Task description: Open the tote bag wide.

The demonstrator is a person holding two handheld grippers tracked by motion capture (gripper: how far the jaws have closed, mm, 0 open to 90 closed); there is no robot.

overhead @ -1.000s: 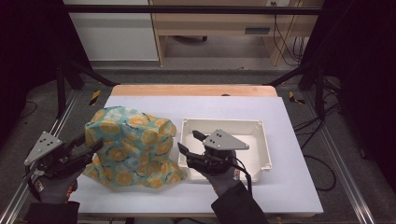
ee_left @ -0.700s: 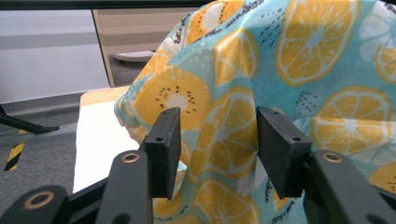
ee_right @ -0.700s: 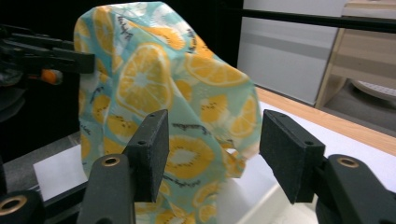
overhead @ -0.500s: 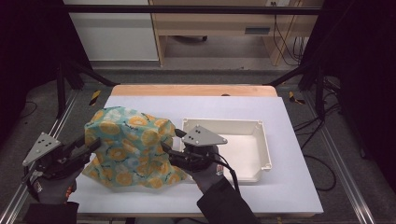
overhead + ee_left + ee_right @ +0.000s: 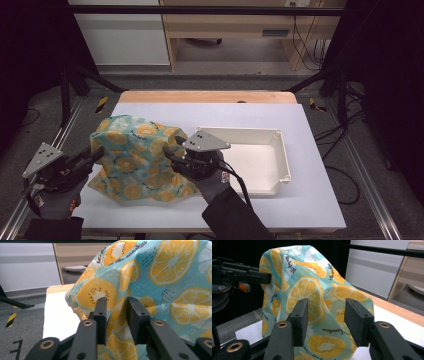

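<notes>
Jaws of the left gripper [image 5: 92, 154] and right gripper [image 5: 169, 150] have just been closing, each now standing partly apart with a fold of the cloth [image 5: 135, 157] between, not yet pinched. The grasp looks begun; lifting and moving remain. Thin and soft, teal, printed with orange slices, the cloth is heaped in a crumpled mound on the smooth white table [image 5: 310, 200]. Just beyond lies a shallow, rigid white tray [image 5: 280, 165].
</notes>
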